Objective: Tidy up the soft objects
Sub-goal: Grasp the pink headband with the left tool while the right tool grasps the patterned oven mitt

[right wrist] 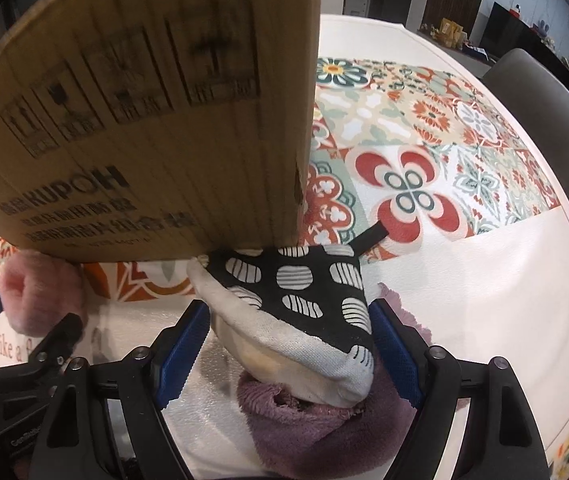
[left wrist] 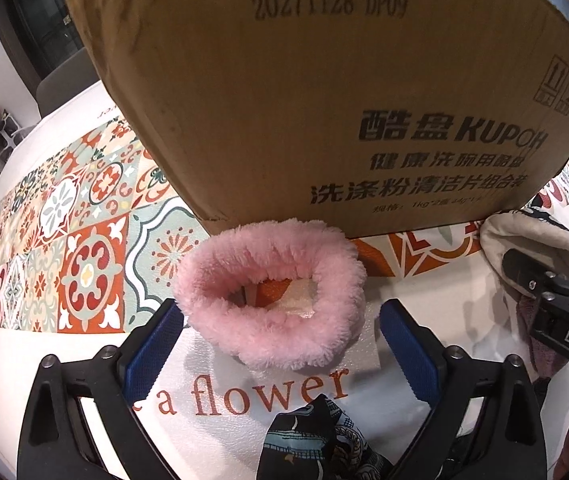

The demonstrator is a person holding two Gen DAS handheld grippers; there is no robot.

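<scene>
Straddling a pink fluffy ring (left wrist: 270,292) untouched, the left gripper (left wrist: 280,344) gapes wide — the right gripper (right wrist: 290,344) likewise brackets a spotted oven mitt (right wrist: 304,304), both beside the cardboard box (left wrist: 324,92).

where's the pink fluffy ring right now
In the left wrist view the pink fluffy ring lies on the table just in front of the cardboard box, between the open left gripper's fingers.
</scene>
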